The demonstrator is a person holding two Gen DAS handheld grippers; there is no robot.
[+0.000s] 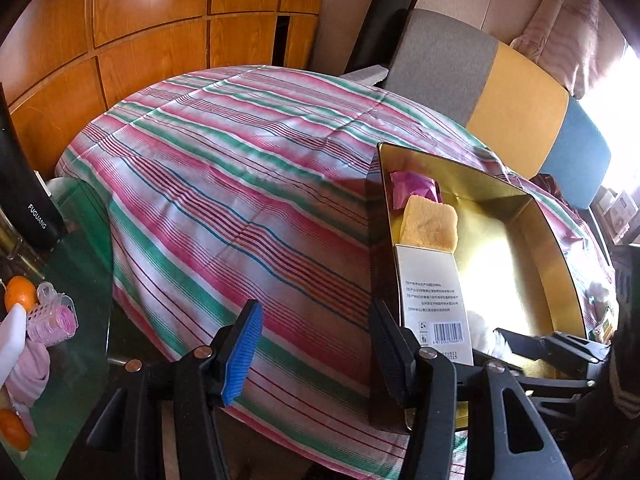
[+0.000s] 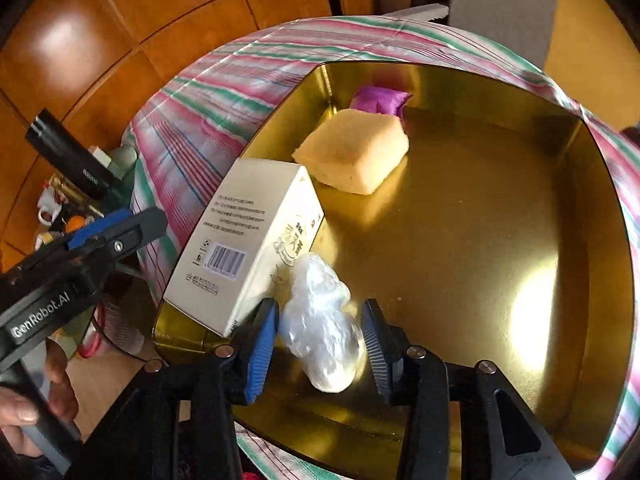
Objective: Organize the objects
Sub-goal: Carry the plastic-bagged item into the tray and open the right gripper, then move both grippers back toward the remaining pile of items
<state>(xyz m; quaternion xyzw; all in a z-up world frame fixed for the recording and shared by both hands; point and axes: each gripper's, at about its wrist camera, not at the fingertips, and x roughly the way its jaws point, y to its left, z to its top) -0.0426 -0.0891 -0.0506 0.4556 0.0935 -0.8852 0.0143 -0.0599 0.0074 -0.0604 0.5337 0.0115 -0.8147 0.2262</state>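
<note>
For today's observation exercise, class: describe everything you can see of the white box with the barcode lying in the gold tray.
The white box is a long rectangular carton, apparently cardboard, closed and undamaged. One face carries small printed text and a barcode; the adjoining face shows a gold-toned logo. It lies tilted along the left wall of the gold tray, its near end up on the tray's corner rim. Its far end lies close to the yellow sponge; the crumpled clear plastic bundle lies against its near side. Neither gripper touches it.

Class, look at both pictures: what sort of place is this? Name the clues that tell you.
Probably a bedroom in a home: a bed under a striped quilt, a padded headboard, and wooden wardrobe doors behind it.
</note>
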